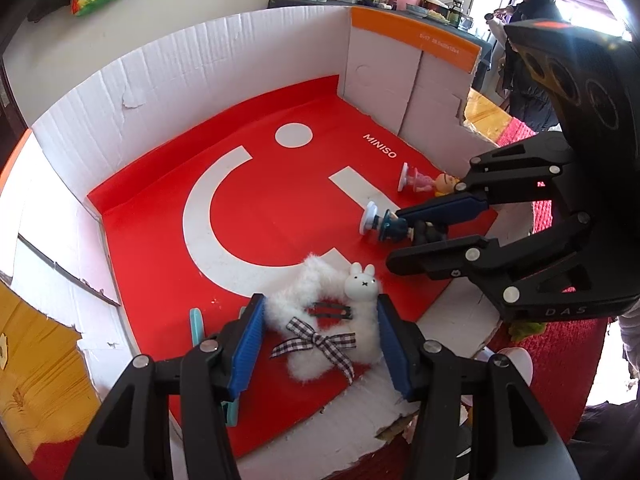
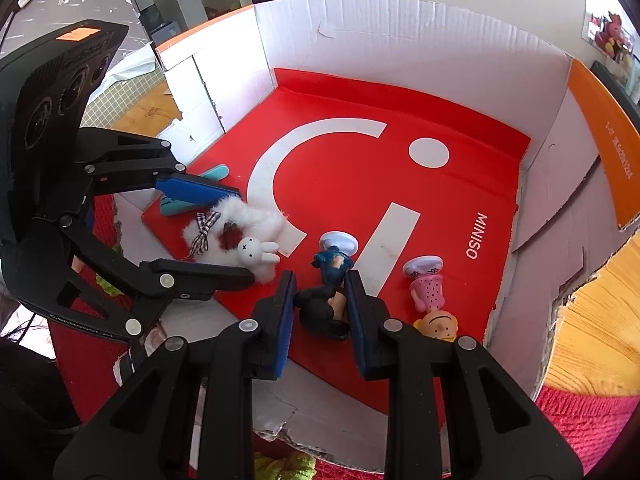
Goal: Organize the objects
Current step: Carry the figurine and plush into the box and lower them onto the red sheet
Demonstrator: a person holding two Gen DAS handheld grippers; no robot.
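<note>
Both my claws straddle toys in the box.
Left claw (image 1: pixel 320 336) wide around fluffy rabbit clip (image 1: pixel 332 320); right claw (image 2: pixel 320 300) narrower, pads flanking the dark-haired figurine (image 2: pixel 326 300).

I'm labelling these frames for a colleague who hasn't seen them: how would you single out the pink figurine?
Find the white cardboard box lined with a red MINISO sheet. Near the printed name, two small figurines lie on their sides. The pink figurine wears a dotted pink dress, has a yellow frowning head and lies free; its neighbour, the dark blue figurine, sits between the right gripper fingers.
</note>
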